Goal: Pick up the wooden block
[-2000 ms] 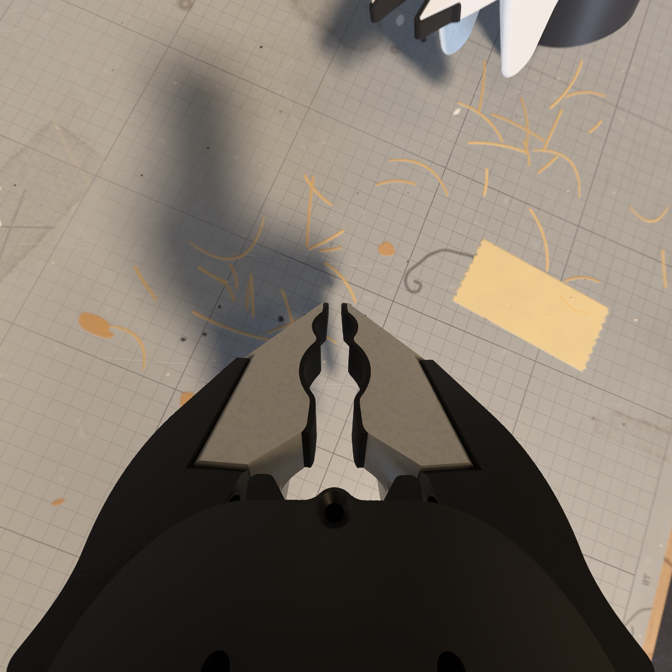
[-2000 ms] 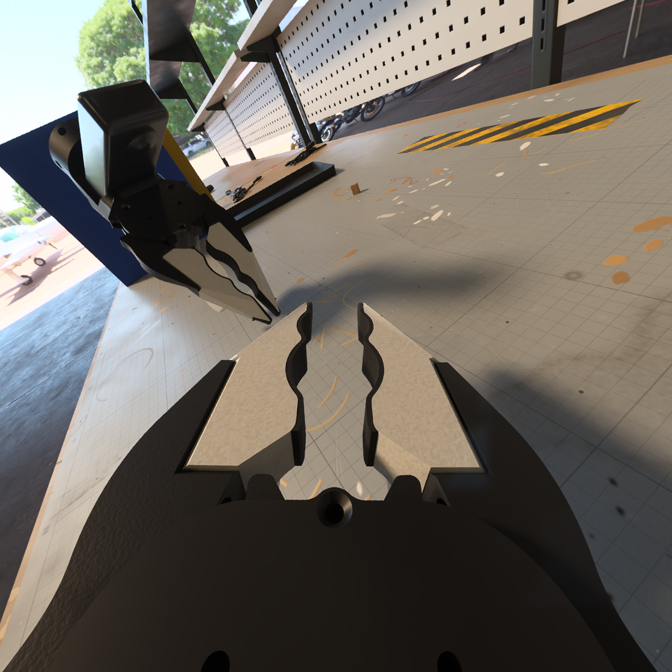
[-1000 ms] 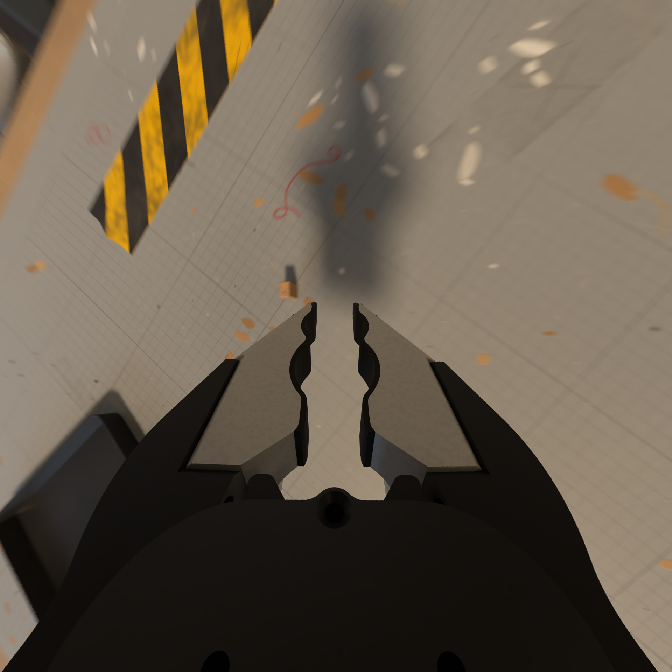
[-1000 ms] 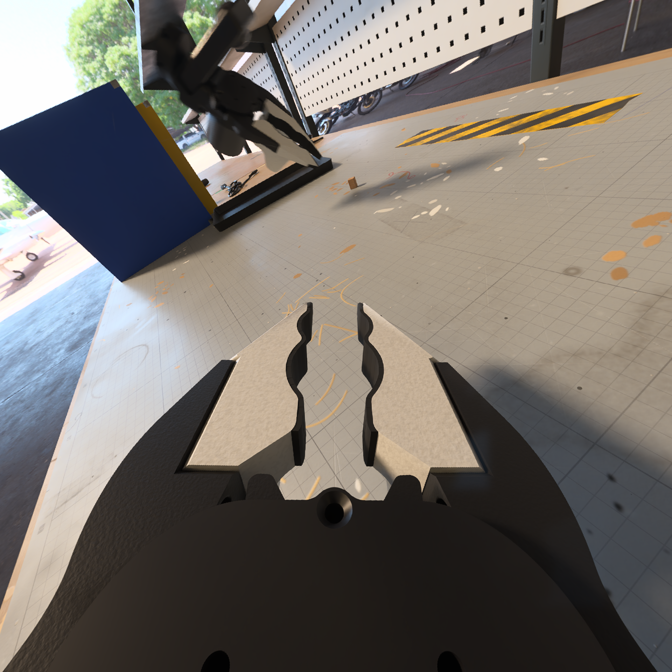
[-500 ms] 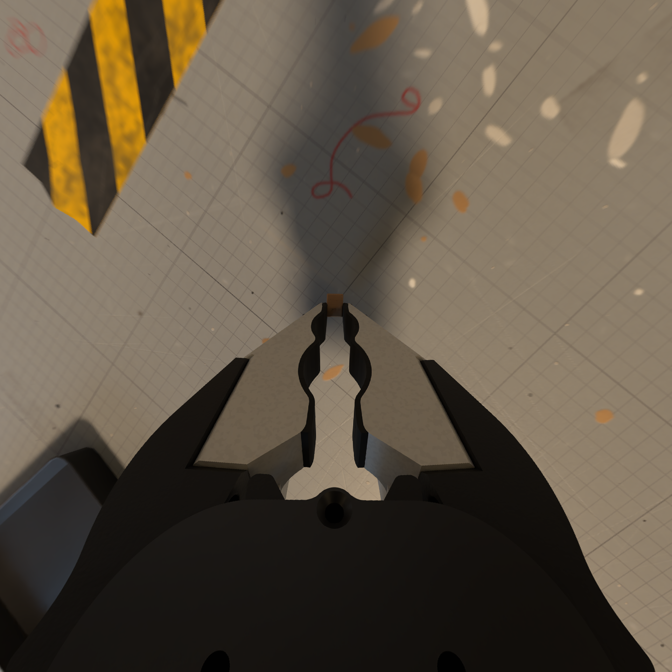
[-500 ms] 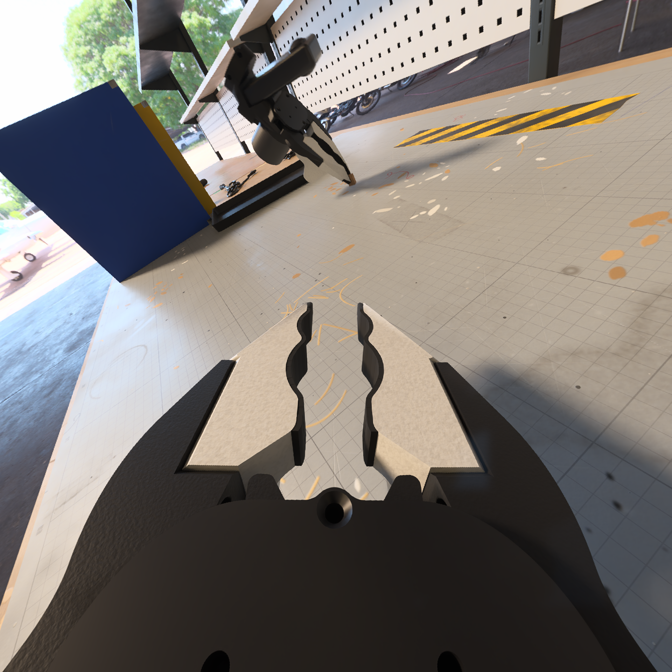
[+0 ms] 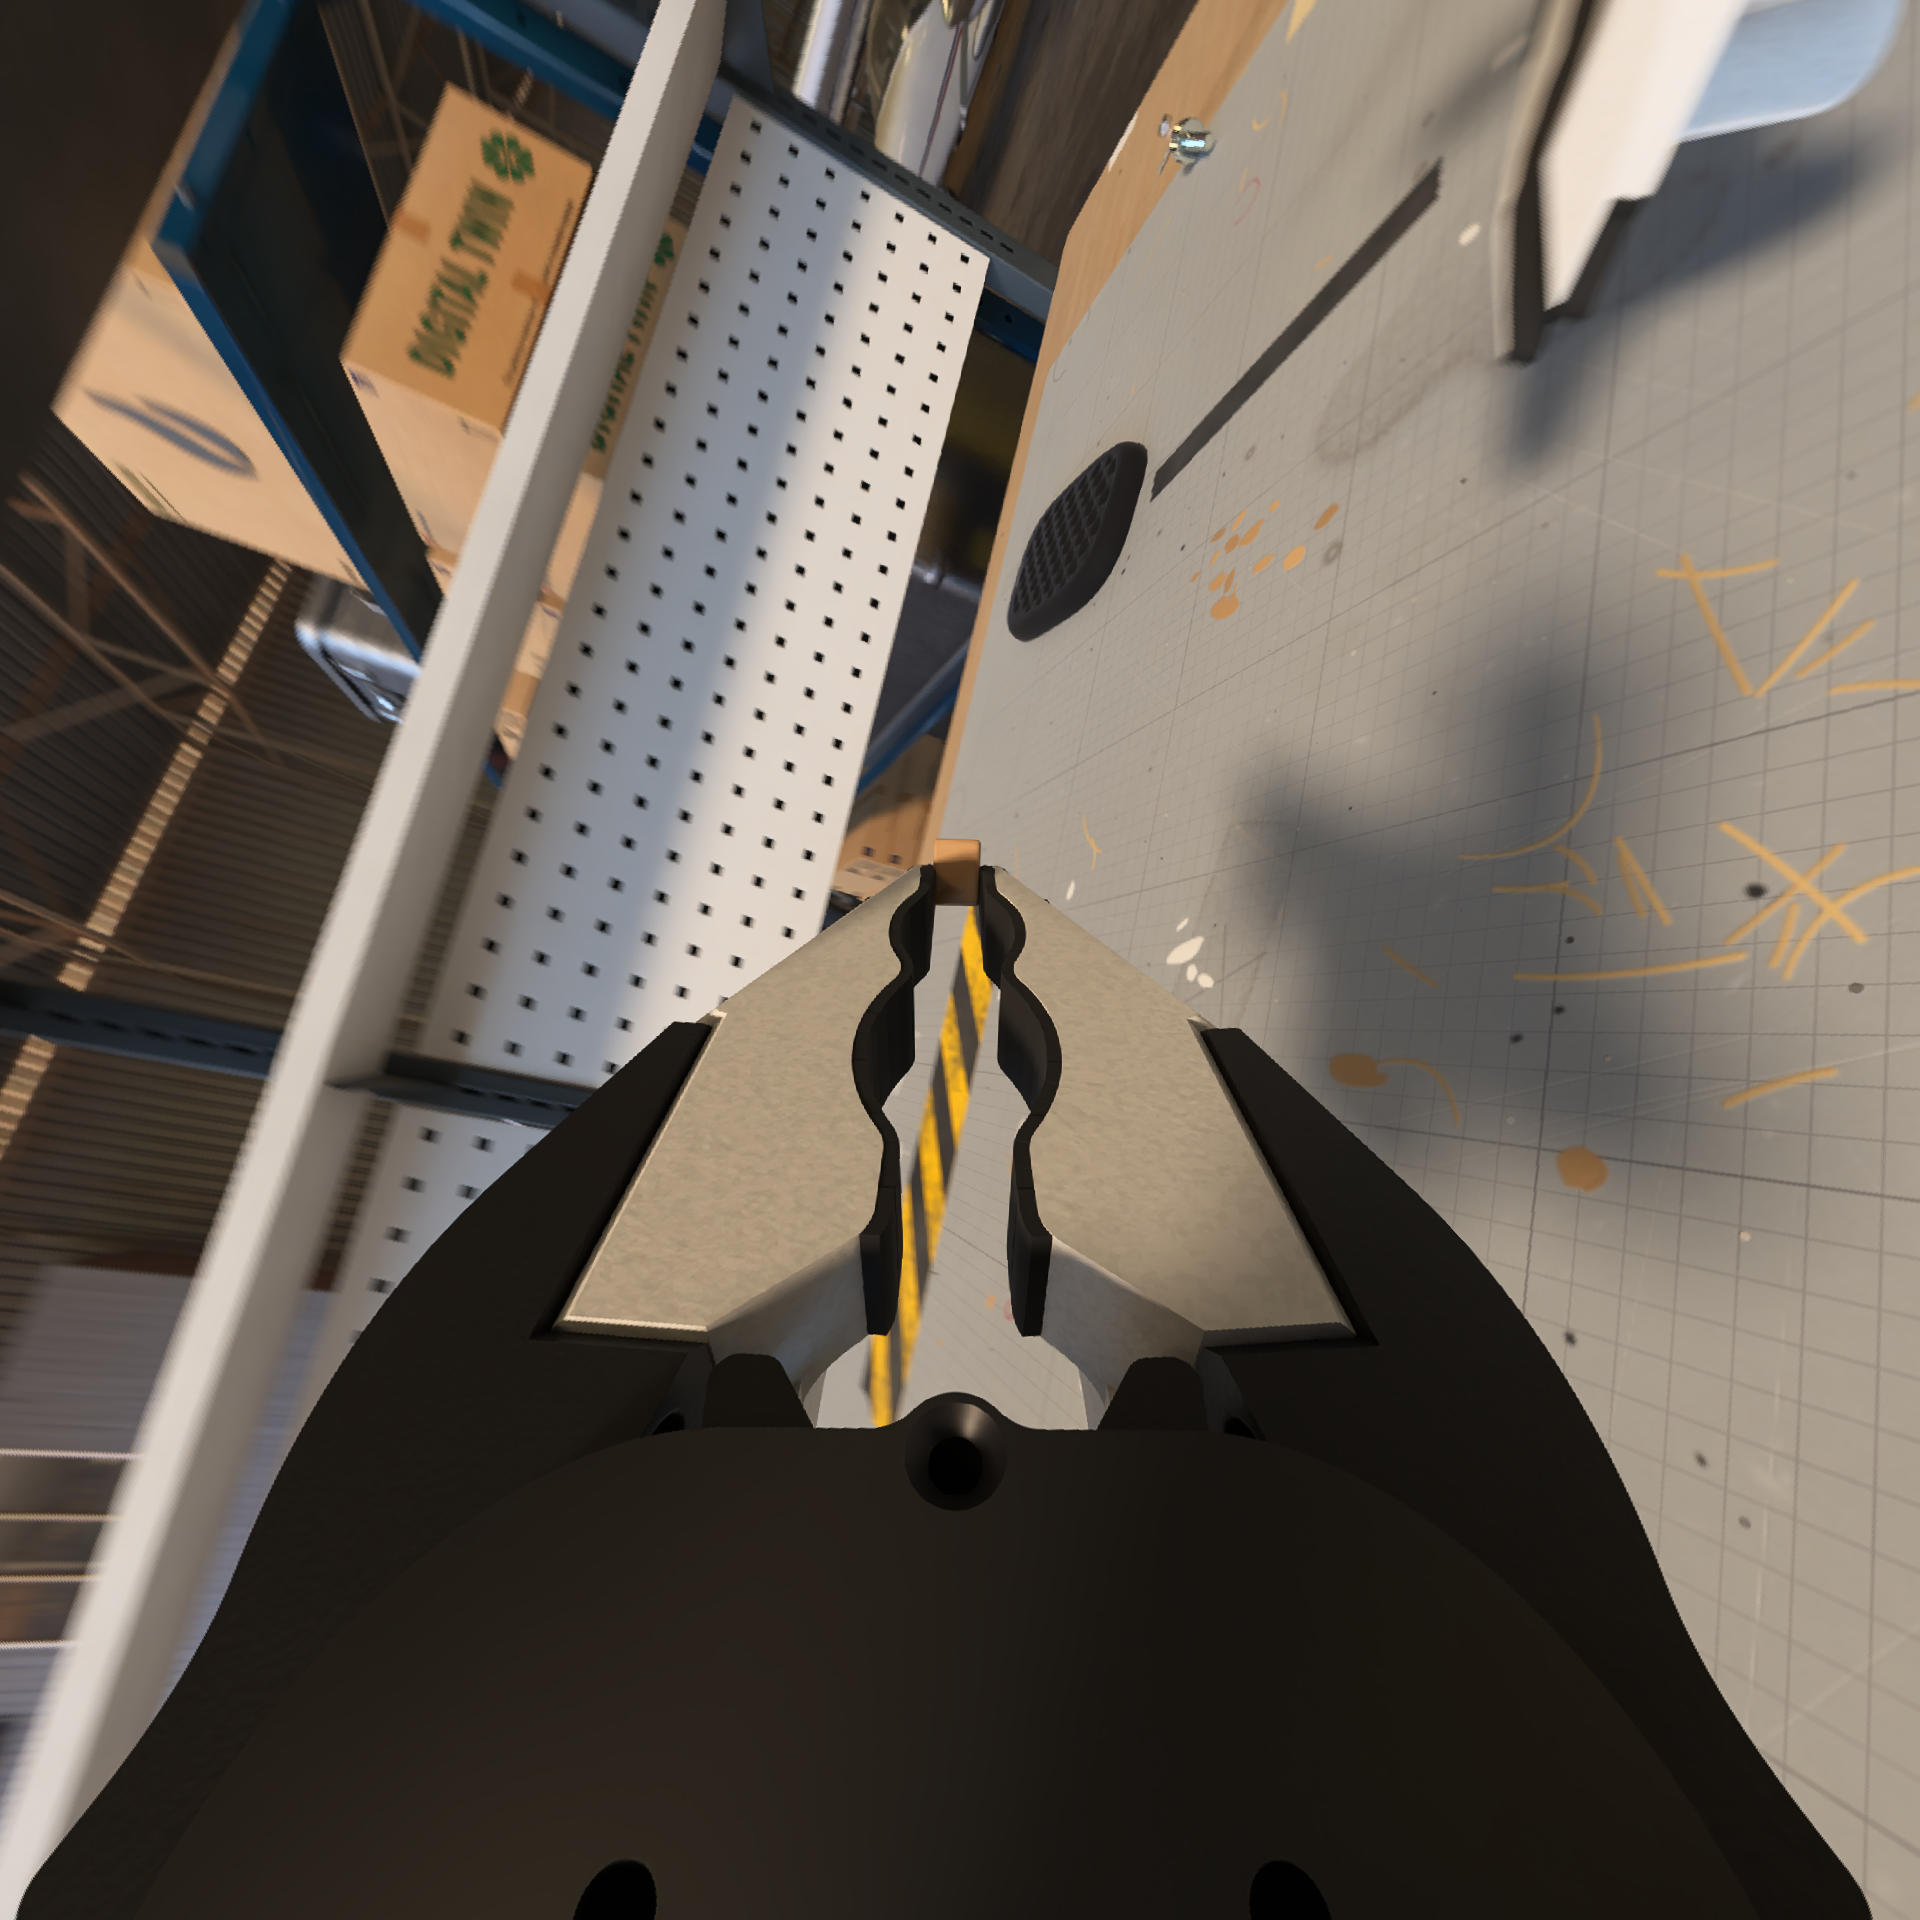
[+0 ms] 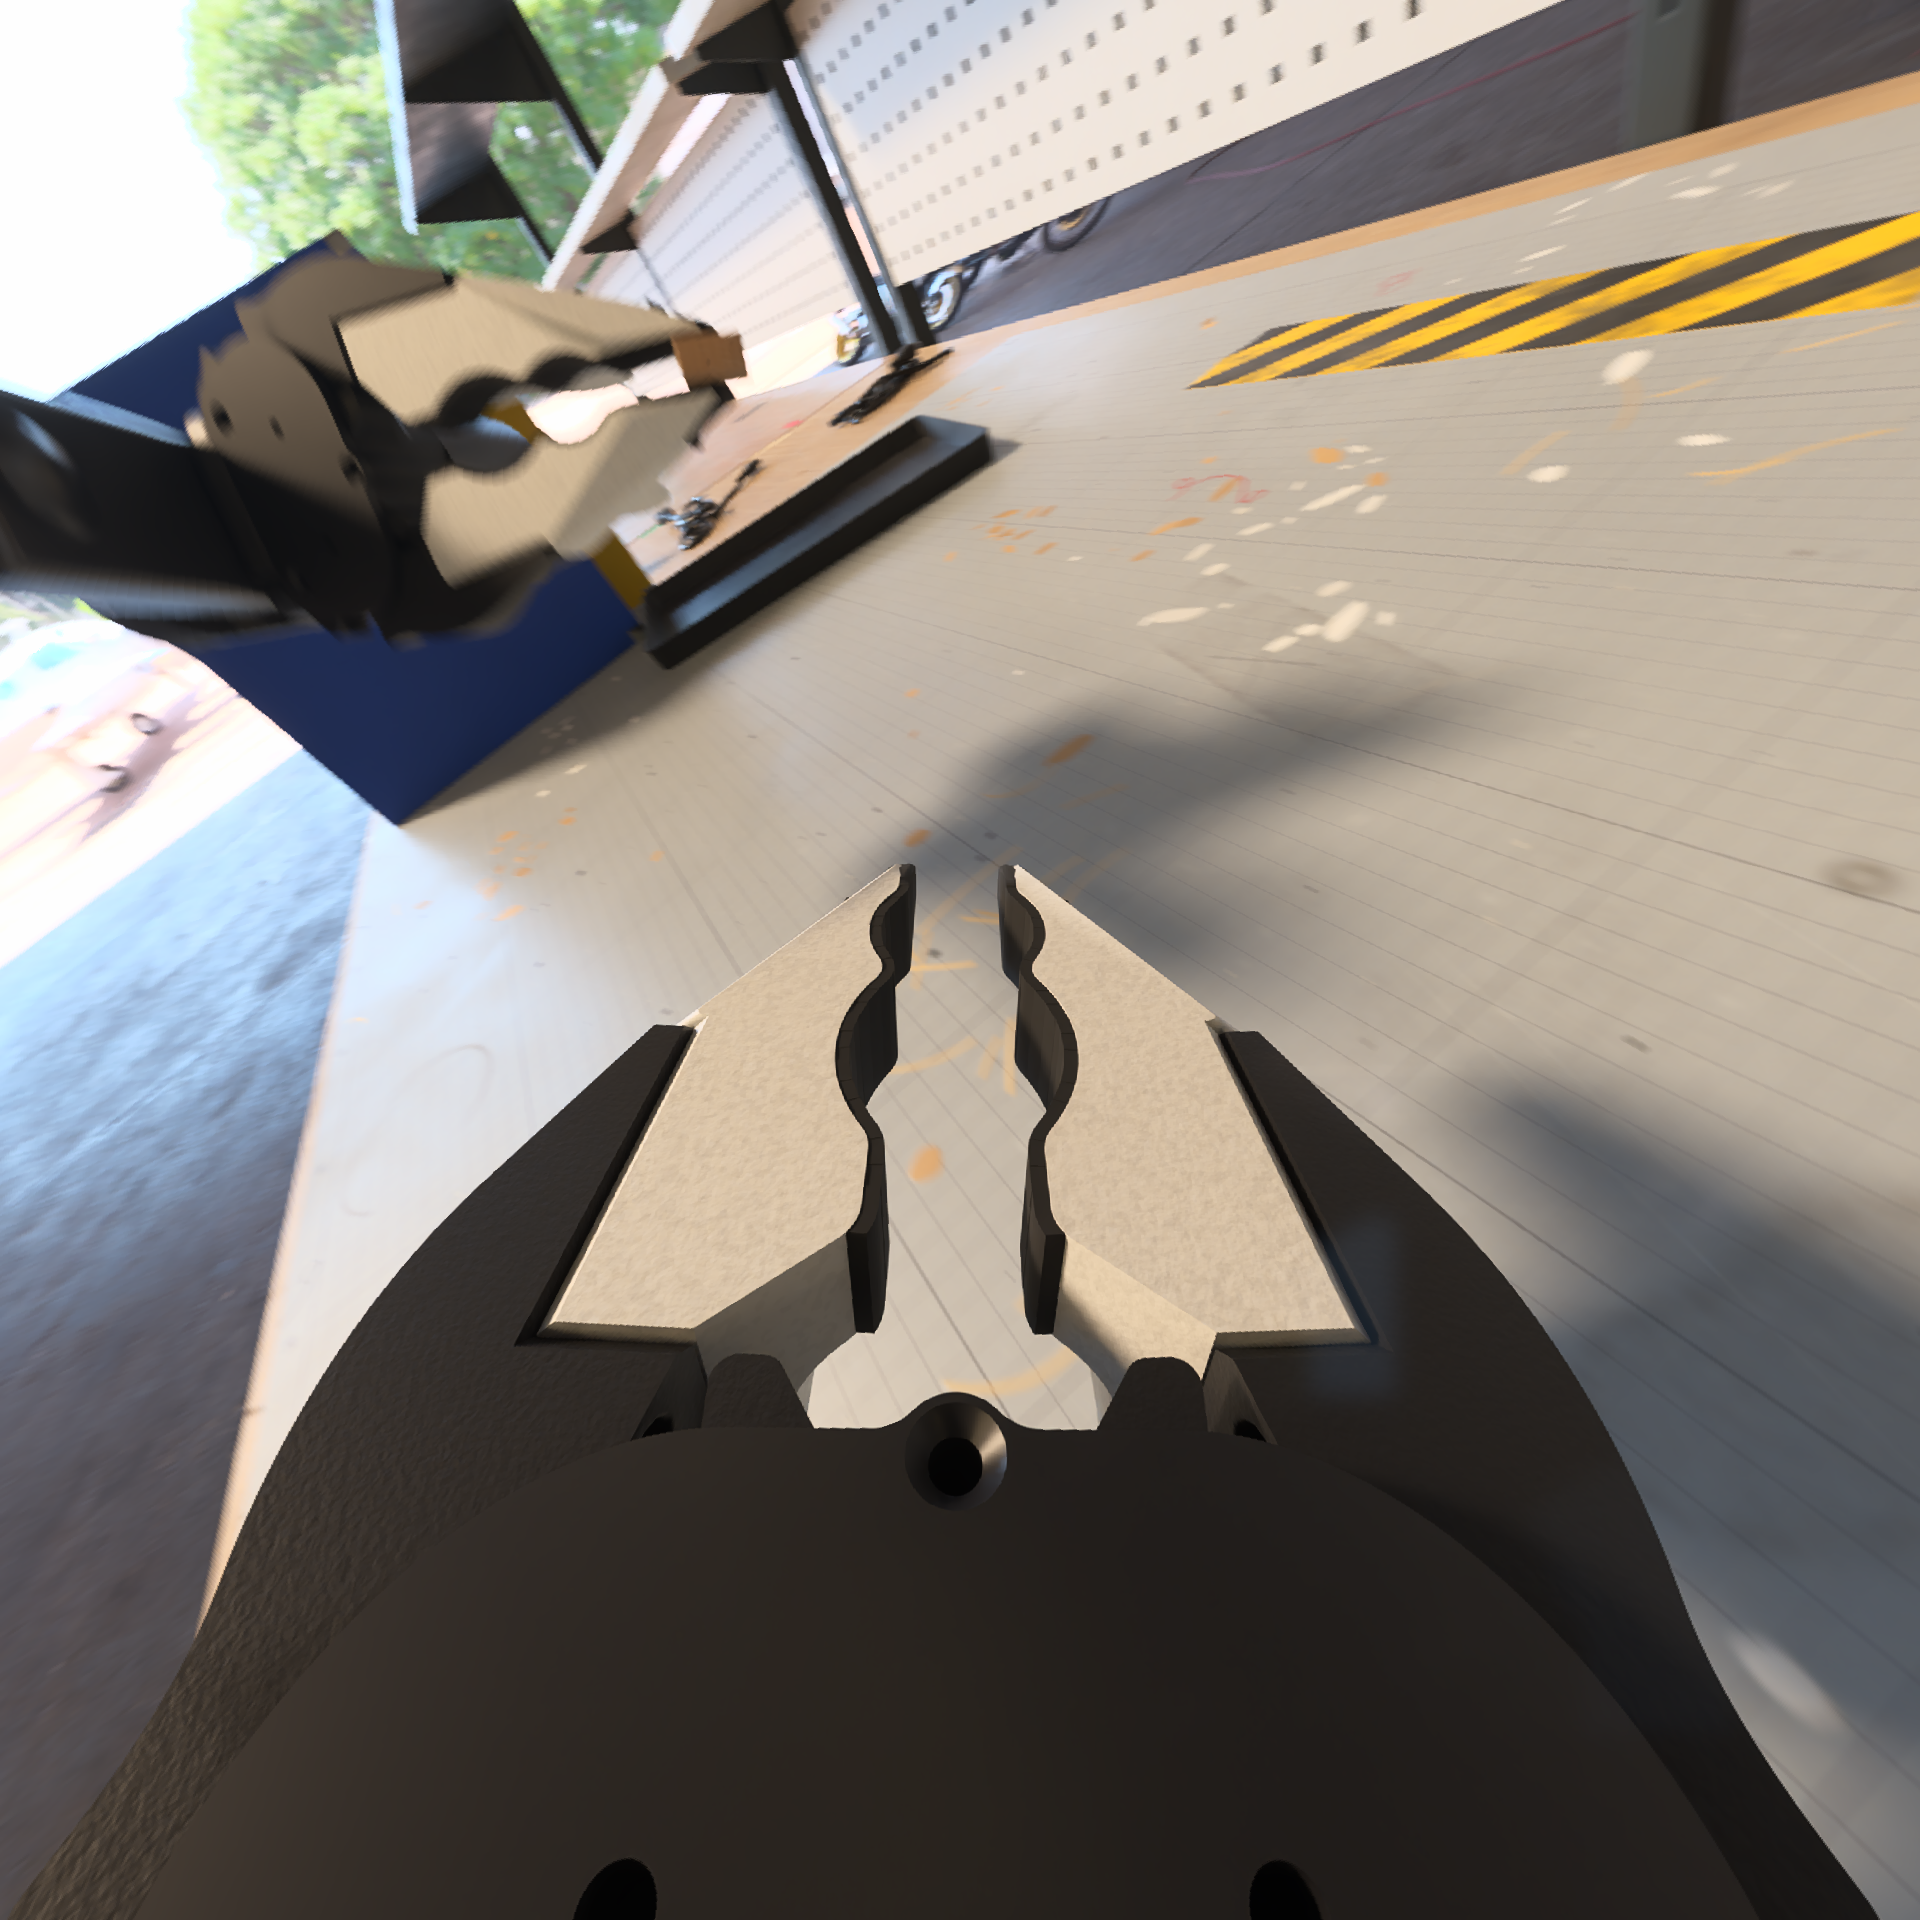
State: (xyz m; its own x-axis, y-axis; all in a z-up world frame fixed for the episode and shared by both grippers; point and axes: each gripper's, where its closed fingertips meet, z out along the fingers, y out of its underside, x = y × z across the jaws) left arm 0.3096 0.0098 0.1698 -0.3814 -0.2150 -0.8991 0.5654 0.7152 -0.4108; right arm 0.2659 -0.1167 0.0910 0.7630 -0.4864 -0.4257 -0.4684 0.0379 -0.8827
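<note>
Firmly pinched at the very tips of the left gripper: the wooden block, small and tan, clear of the grey gridded bench and raised in the air. Behind the closed tips, a yellow-and-black striped strip visible through the gap, a white pegboard to the left, cardboard boxes on far shelving. Seen from the right wrist view: same left gripper blurred at upper left, block at its tip, well above the bench. Right gripper slightly parted, holding nothing, low over the bench. Farther off, a black tray and a blue panel.
</note>
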